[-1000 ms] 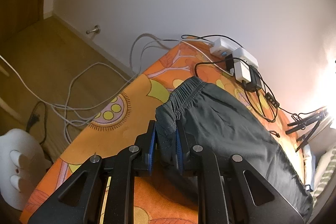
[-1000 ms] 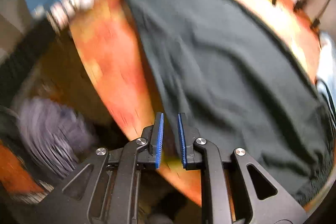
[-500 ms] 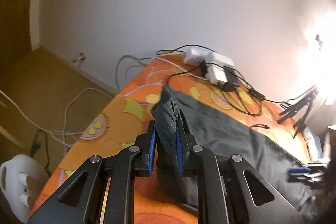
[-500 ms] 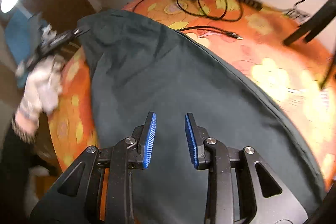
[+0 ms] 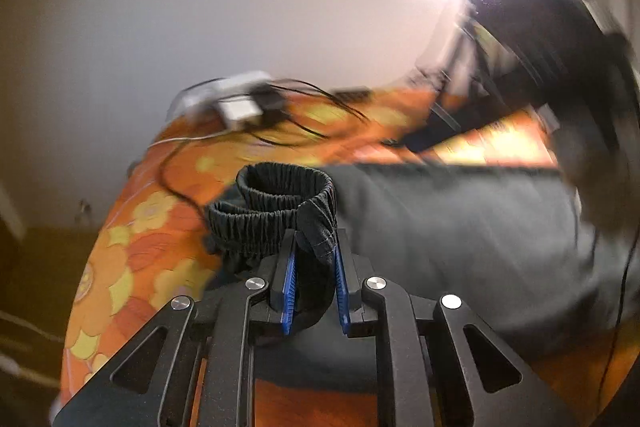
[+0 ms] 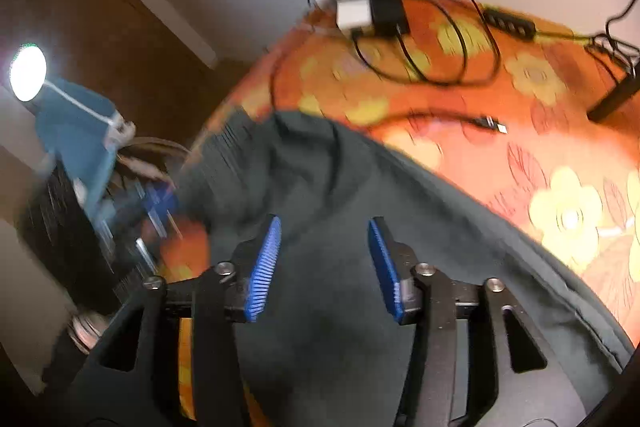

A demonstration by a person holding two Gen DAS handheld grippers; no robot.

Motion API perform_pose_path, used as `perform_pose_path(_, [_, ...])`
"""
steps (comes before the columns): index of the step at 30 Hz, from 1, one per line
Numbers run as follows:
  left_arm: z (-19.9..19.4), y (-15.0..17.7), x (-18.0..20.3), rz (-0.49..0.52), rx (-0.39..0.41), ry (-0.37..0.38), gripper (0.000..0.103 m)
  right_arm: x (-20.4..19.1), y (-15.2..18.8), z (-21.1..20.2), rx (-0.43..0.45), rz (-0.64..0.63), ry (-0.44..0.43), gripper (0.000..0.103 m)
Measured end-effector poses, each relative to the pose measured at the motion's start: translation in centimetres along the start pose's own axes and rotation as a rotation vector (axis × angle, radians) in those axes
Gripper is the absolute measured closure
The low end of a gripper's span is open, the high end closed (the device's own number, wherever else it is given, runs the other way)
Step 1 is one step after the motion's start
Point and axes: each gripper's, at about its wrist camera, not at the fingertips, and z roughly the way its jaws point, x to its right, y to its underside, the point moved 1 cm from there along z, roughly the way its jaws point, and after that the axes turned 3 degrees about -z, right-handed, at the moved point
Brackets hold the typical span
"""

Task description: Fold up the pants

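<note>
**My two grippers, up close**

I see my left gripper as matte black linkage arms with triangular cut-outs, silver round screw heads at the pivots, and ribbed blue pads lining both fingers. My right gripper is built the same: black arms, silver screws either side of its blue pads.

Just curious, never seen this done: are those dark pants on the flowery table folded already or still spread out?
Mostly spread. The pants lie flat across the tablecloth; only the waistband, pinched in the left gripper, curls up.
</note>
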Motion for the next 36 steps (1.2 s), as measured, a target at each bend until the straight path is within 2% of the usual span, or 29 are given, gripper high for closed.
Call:
perform_pose_path(3, [0.1,0.8,1.4,0.072,-0.017,-0.012,0.088,-0.5,-1.0,1.2,-0.022,0.008,-0.022,0.049])
perform_pose_path(9, [-0.8,1.9,3.0,0.185,-0.017,-0.048,0.088,-1.8,-0.9,5.4,-0.147,0.011,-0.086,0.049])
perform_pose_path(12, [-0.7,2.4,3.8,0.232,-0.021,-0.059,0.088,-2.2,-0.5,6.2,-0.168,0.024,-0.133,0.049])
perform_pose_path(15, [-0.7,3.1,4.8,0.292,-0.019,-0.08,0.088,-3.0,-0.6,6.9,-0.183,0.009,-0.136,0.048])
perform_pose_path(20, [-0.6,3.8,6.5,0.378,-0.014,-0.101,0.088,-4.8,-0.8,7.8,-0.214,-0.04,-0.108,0.043])
perform_pose_path(25, [-0.7,3.9,7.0,0.406,-0.013,-0.115,0.088,-6.1,-0.8,8.7,-0.253,-0.102,-0.051,0.043])
perform_pose_path(31, [-0.7,4.1,7.8,0.437,-0.014,-0.128,0.088,-6.8,0.0,9.6,-0.291,-0.185,0.065,0.043])
perform_pose_path(32, [-0.8,4.1,8.0,0.438,-0.014,-0.127,0.088,-6.6,0.1,9.5,-0.288,-0.182,0.076,0.044])
perform_pose_path(36, [-1.2,4.1,8.3,0.413,-0.022,-0.112,0.088,-5.2,0.1,9.0,-0.275,-0.12,0.051,0.068])
